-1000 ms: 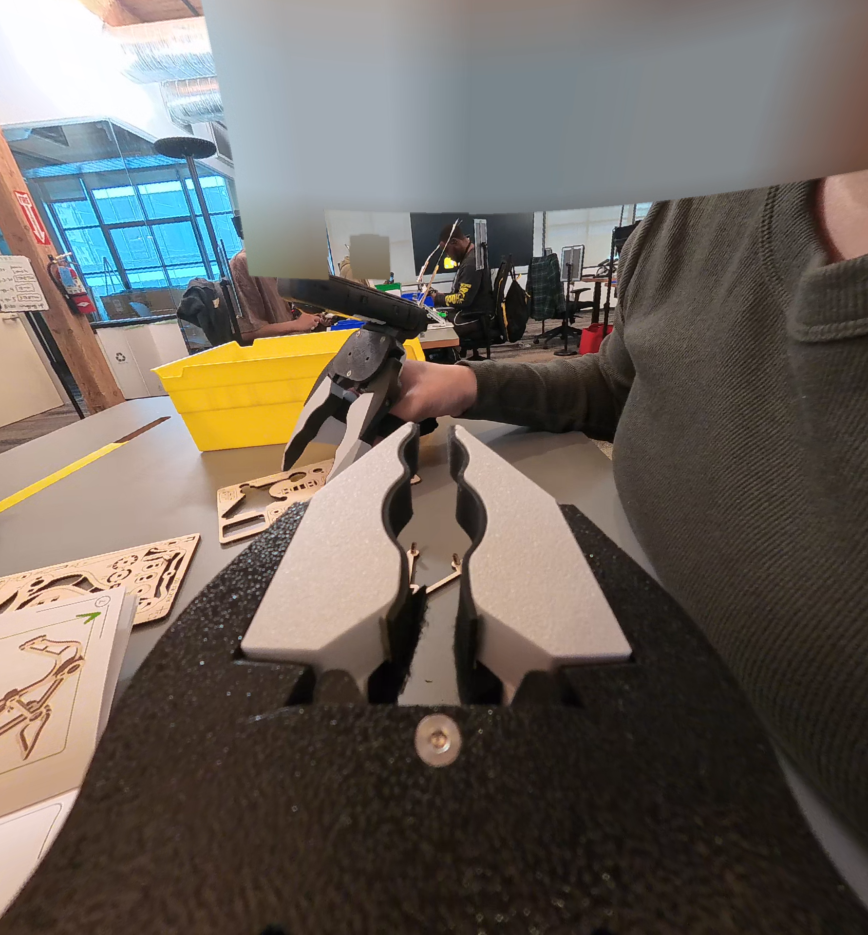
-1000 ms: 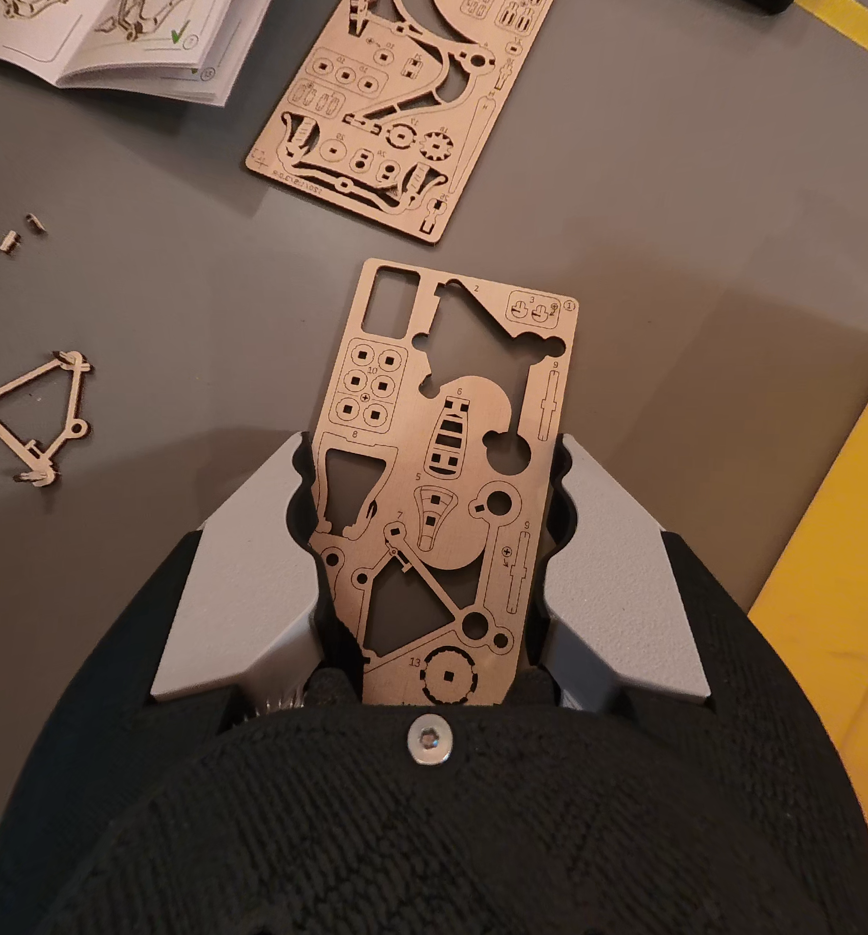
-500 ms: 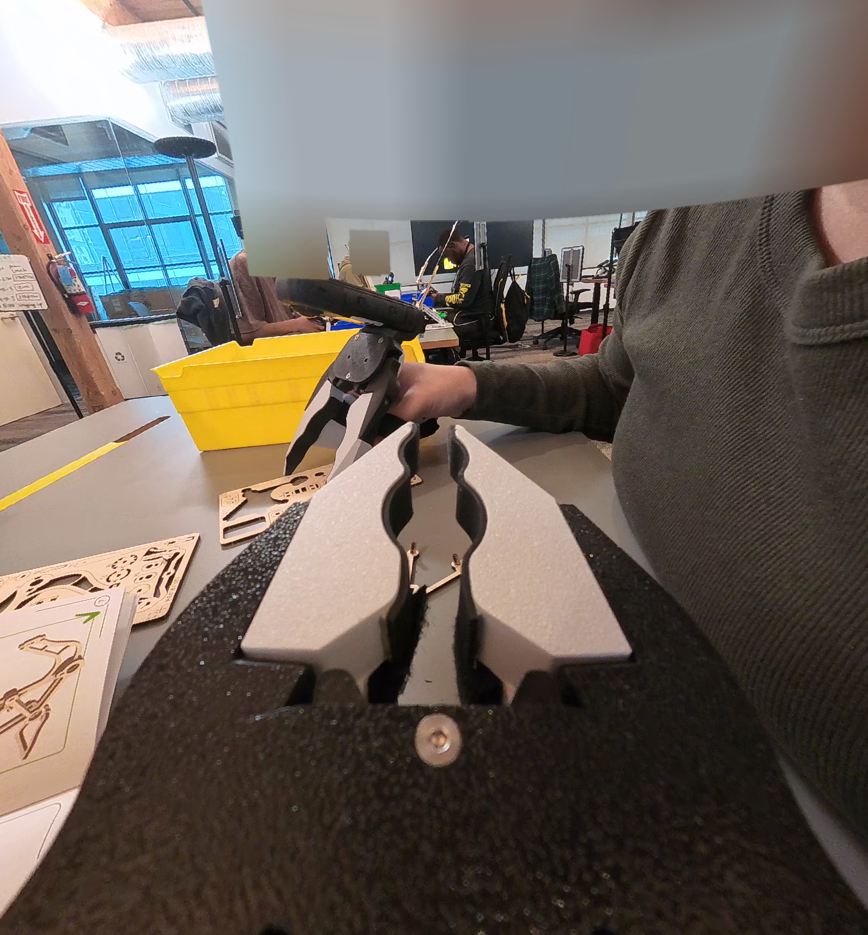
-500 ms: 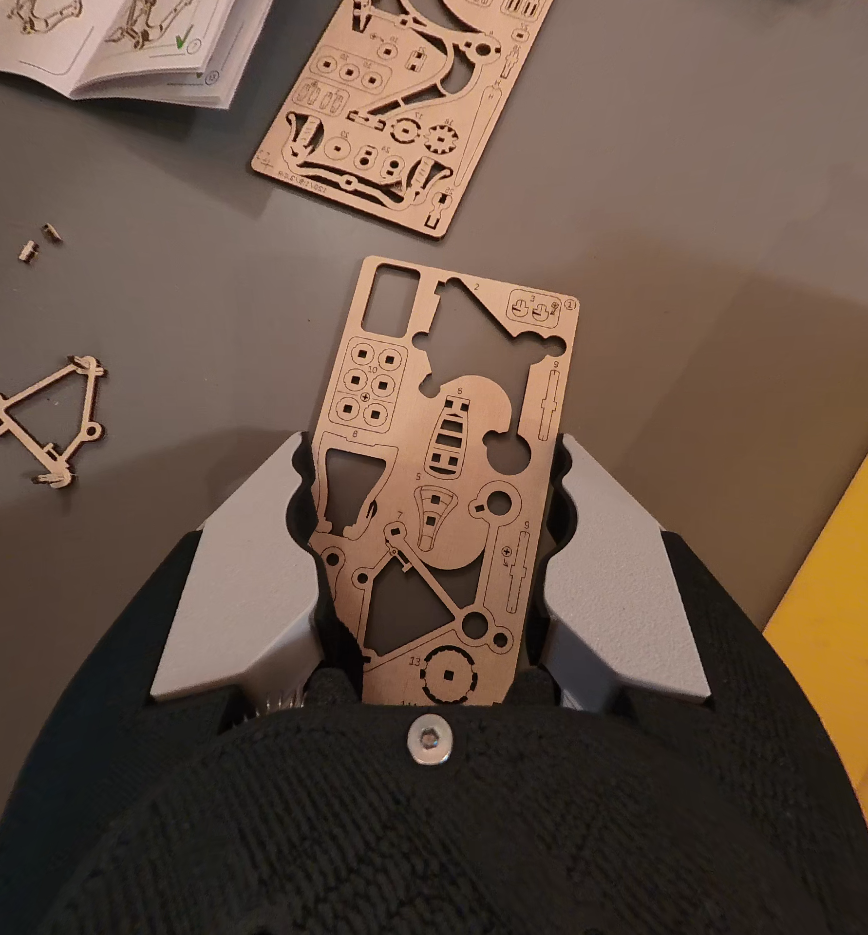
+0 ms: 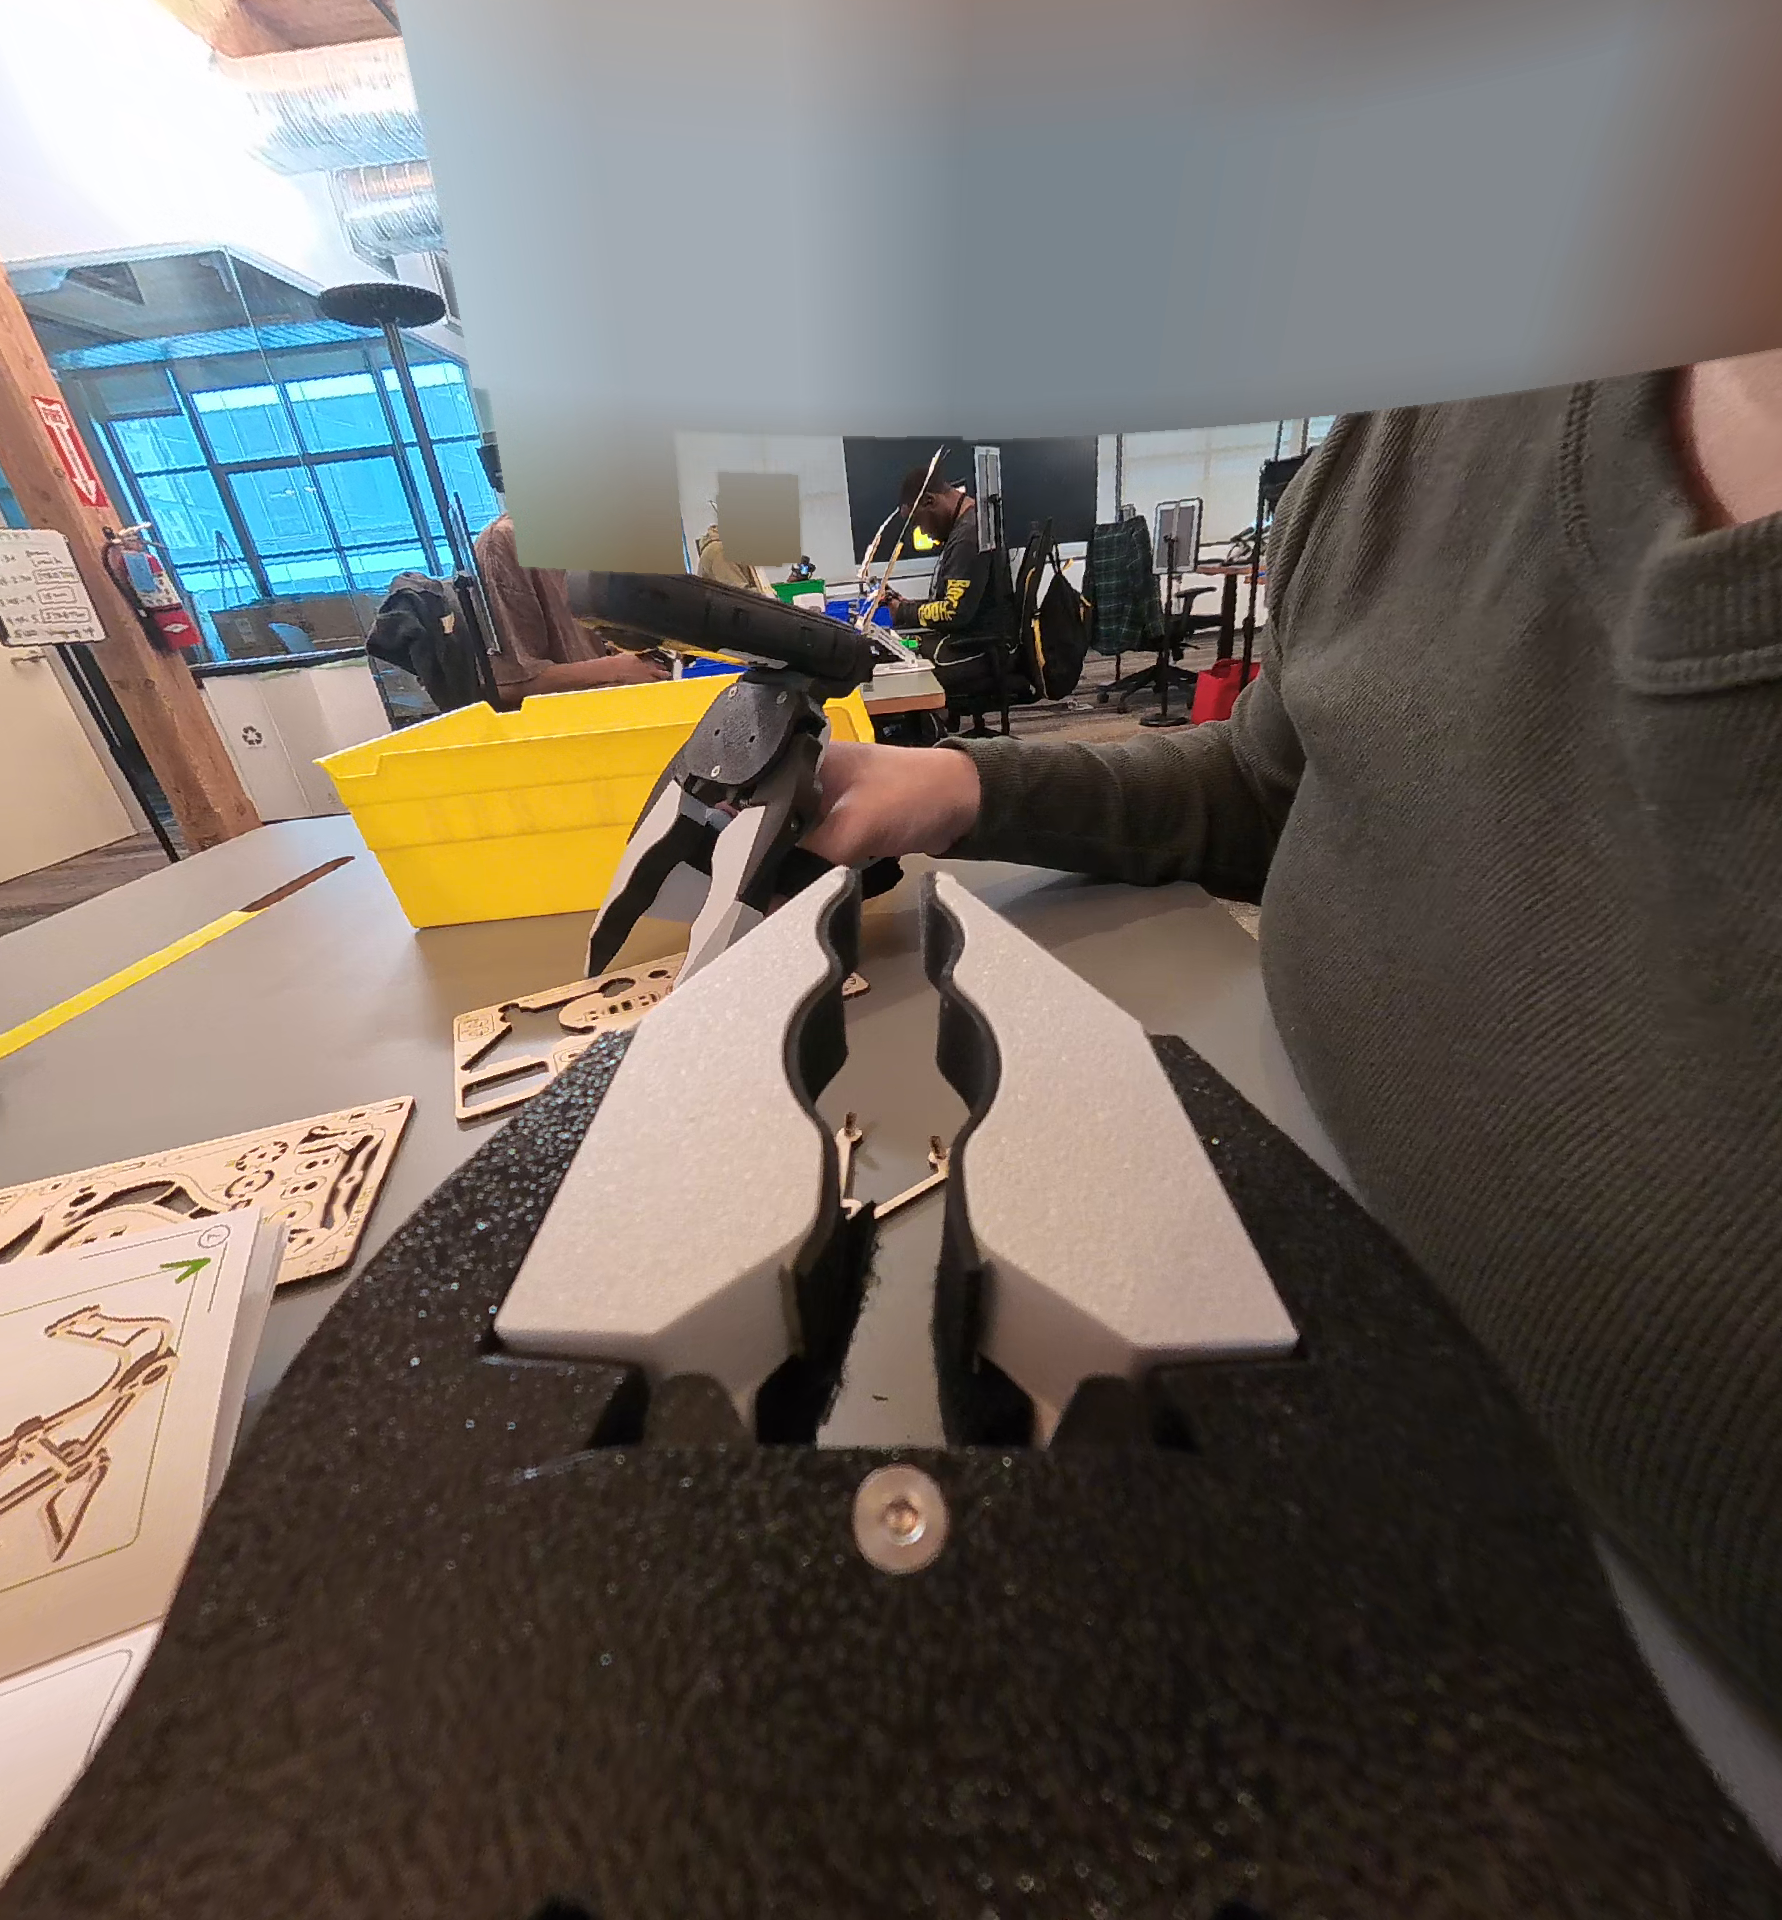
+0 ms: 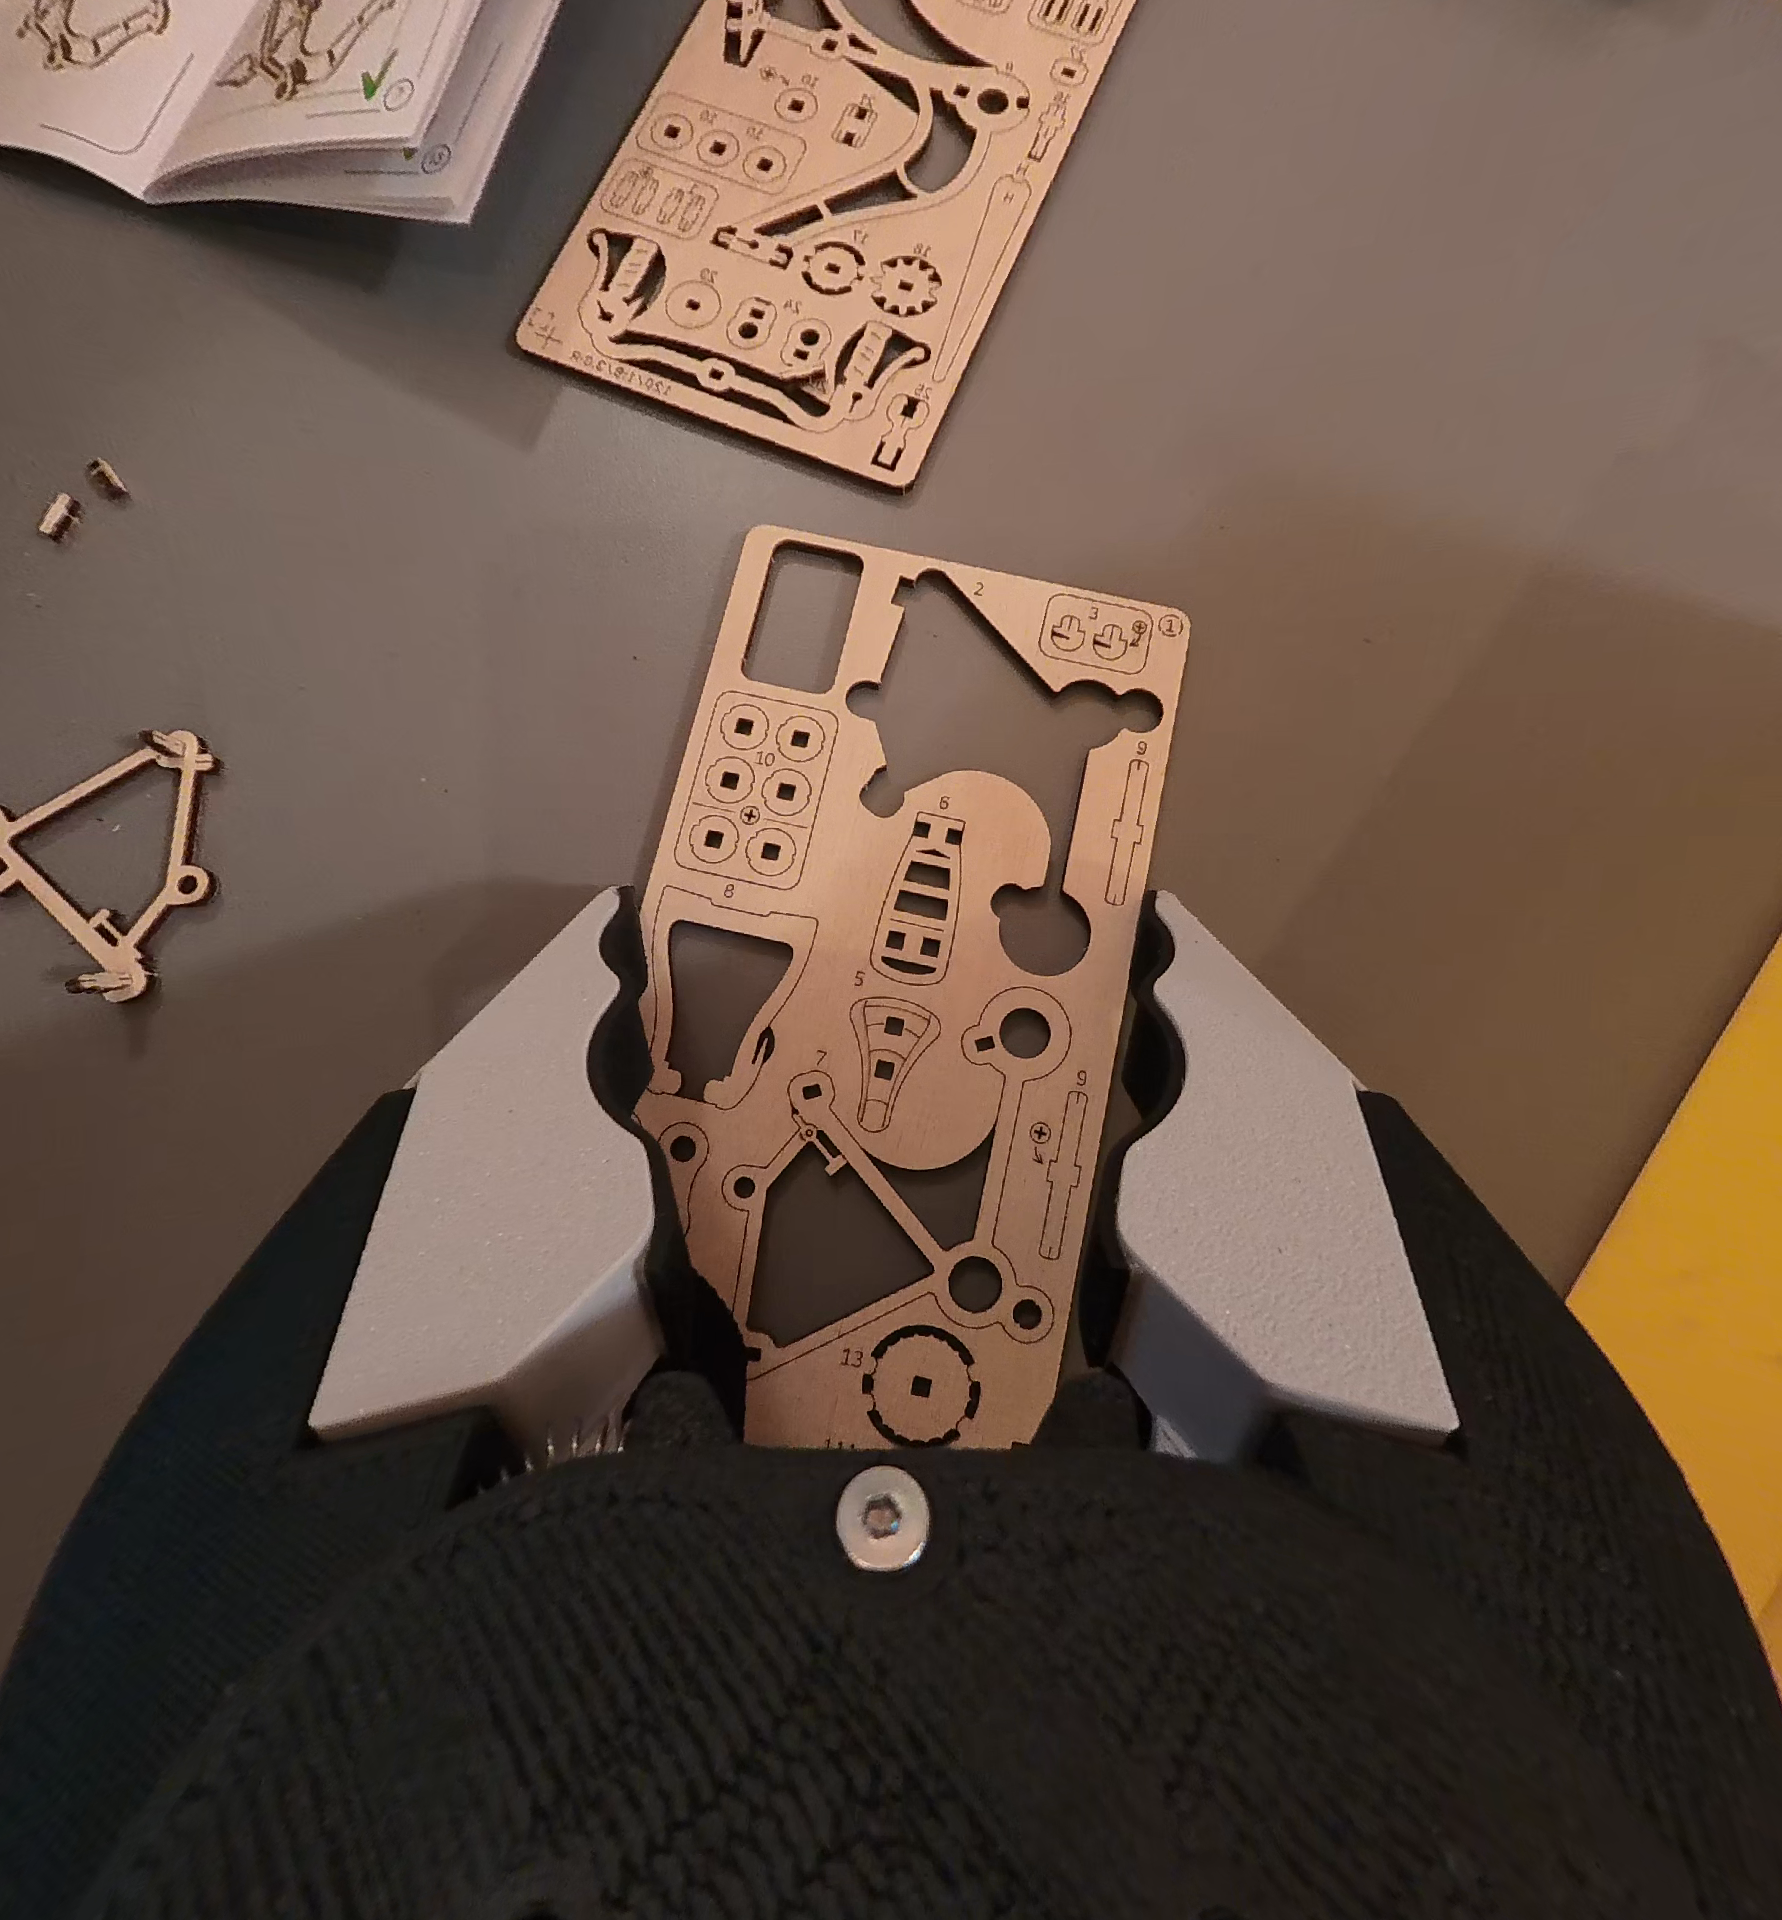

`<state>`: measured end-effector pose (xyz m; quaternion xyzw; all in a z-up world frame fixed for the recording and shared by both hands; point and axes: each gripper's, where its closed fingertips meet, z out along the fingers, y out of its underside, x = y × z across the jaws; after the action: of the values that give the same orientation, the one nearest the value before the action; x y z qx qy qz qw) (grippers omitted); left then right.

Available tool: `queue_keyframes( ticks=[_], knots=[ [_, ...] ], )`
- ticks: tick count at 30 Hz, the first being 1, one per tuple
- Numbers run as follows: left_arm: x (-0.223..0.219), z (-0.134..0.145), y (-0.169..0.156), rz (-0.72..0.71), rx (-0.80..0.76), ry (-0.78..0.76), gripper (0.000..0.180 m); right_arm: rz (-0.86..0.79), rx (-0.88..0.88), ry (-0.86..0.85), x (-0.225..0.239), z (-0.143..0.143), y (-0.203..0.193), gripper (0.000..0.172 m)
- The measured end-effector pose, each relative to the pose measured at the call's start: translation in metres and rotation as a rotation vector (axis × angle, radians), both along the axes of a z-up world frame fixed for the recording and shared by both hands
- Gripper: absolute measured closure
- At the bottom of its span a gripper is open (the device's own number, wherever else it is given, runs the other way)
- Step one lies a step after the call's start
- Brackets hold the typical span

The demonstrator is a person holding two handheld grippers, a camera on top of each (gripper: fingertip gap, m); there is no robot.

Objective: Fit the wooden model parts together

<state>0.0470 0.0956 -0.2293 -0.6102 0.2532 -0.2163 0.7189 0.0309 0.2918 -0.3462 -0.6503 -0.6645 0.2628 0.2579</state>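
My right gripper point(image 6: 889, 899) is shut across the width of a flat laser-cut wooden parts sheet point(image 6: 928, 935), with both pads against its long edges. In the left wrist view this gripper point(image 5: 648, 961) points down at the sheet point(image 5: 534, 1023), low over the grey table point(image 6: 1386, 416). My left gripper point(image 5: 889, 883) is nearly closed, and a small wooden frame part point(image 5: 892, 1184) sits wedged between its pads. A triangular wooden frame assembly point(image 6: 87, 883) lies on the table to the left and runs out of the right wrist view.
A second parts sheet point(image 6: 793, 229) and an open instruction booklet point(image 6: 243, 94) lie beyond the held sheet. Two tiny wooden pegs point(image 6: 61, 514) lie loose. A yellow bin point(image 5: 513, 800) stands behind the right gripper. The person's torso point(image 5: 1541, 1039) fills the right side.
The right gripper has shifted slightly with the sheet still fixed in it; the frame assembly and pegs have slid rightward in its view. The left gripper has not moved.
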Motion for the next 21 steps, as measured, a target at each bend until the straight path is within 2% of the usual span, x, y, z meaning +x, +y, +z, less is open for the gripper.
queue_keyframes(
  ticks=[3,8,10,14,17,21],
  knots=[
    [0.001,-0.002,0.002,0.02,-0.005,0.017,0.171,0.004,0.013,-0.002,0.0,0.001,0.0,0.079],
    [-0.01,-0.008,0.02,0.129,-0.064,0.042,0.161,0.024,0.068,-0.004,0.001,0.003,-0.002,0.079],
    [-0.011,-0.008,0.027,0.172,-0.091,0.111,0.155,0.035,0.074,-0.005,0.001,0.004,-0.004,0.079],
    [-0.018,-0.001,0.051,0.301,-0.15,0.264,0.158,0.065,0.073,-0.009,0.002,0.004,-0.011,0.079],
    [-0.023,-0.011,0.076,0.359,-0.296,0.292,0.16,0.094,0.051,-0.027,0.004,0.002,-0.018,0.079],
    [-0.02,-0.037,0.106,0.308,-0.597,0.19,0.148,0.149,0.021,-0.067,0.01,0.0,-0.029,0.079]
  ],
)
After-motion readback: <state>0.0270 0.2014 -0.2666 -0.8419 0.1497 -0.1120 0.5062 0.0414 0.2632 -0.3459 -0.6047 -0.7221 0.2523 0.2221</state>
